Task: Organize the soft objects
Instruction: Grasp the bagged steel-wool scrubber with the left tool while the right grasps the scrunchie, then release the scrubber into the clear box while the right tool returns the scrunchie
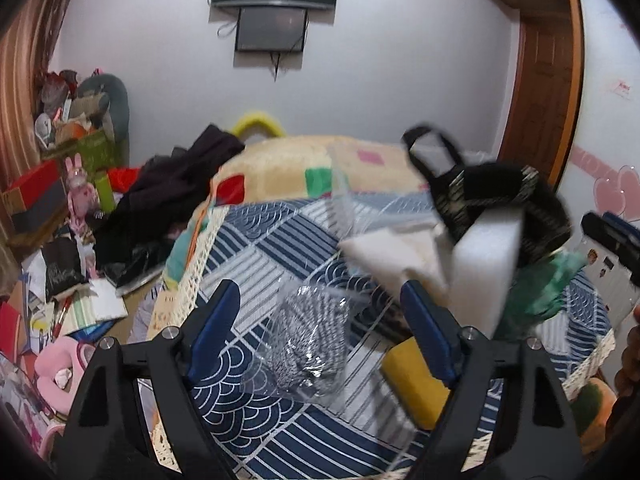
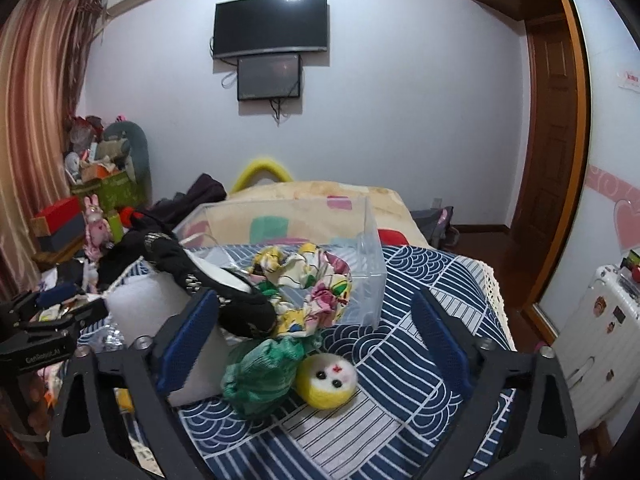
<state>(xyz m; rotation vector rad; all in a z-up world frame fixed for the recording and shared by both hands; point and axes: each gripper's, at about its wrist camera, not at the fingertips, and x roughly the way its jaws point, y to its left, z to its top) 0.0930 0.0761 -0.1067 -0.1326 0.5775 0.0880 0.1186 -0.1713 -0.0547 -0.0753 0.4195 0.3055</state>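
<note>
Soft objects lie on a bed with a blue patterned cover [image 2: 420, 280]. In the right wrist view a clear plastic box [image 2: 360, 248] lies tipped, with a floral cloth [image 2: 316, 292] at its mouth. In front lie a green knitted bundle [image 2: 260, 372], a yellow-and-white plush ball [image 2: 328, 378], a white foam block [image 2: 132, 308] and a black bag [image 2: 180, 268]. My right gripper [image 2: 316, 344] is open above the green bundle and plush ball. My left gripper [image 1: 320, 328] is open over a striped item in clear wrap [image 1: 312, 340]; the foam block [image 1: 484, 272], the black bag [image 1: 500, 196] and a yellow sponge [image 1: 412, 384] lie nearby.
Dark clothes [image 1: 168, 196] and a patchwork blanket [image 1: 280, 168] lie at the bed's far end. Cluttered boxes and toys [image 1: 60, 184] fill the floor to the left. A TV [image 2: 272, 24] hangs on the far wall. A wooden door [image 2: 552, 128] and a white suitcase [image 2: 600, 340] stand at right.
</note>
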